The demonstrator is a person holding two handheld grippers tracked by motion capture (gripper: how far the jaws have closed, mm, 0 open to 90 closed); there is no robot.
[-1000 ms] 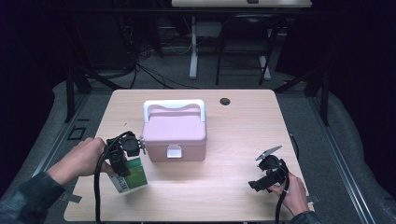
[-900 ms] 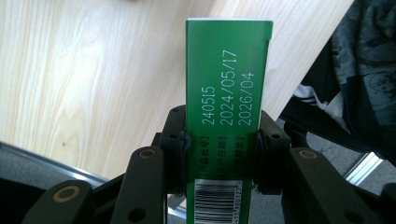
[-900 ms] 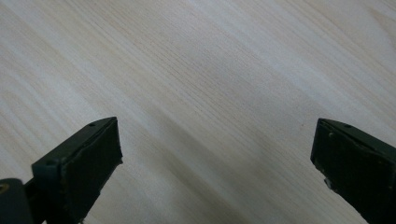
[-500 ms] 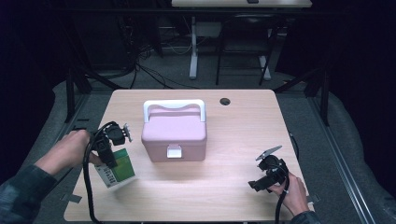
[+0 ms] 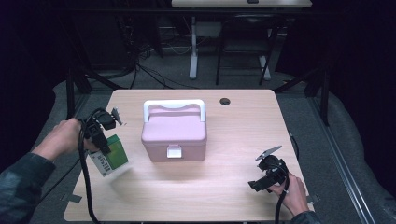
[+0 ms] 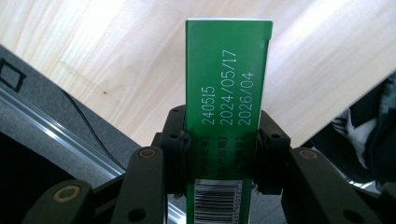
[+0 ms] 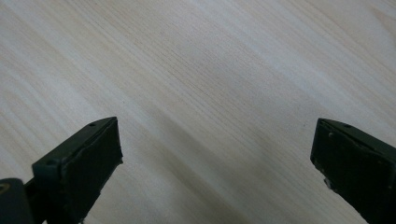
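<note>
The left gripper point(image 5: 103, 133) is clamped on a green carton point(image 6: 227, 93), both pads pressed against its narrow sides, at the table's point(image 5: 233, 196) left edge beside the closed pink box point(image 5: 174, 135). The carton appears lifted clear of the wood, though the high view leaves this uncertain. The right gripper point(image 7: 217, 163) rests near the table's front right corner, jaws spread wide over bare wood.

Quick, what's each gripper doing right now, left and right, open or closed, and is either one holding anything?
Left gripper: closed on the green box, held above the table.
Right gripper: open, holding nothing.
</note>
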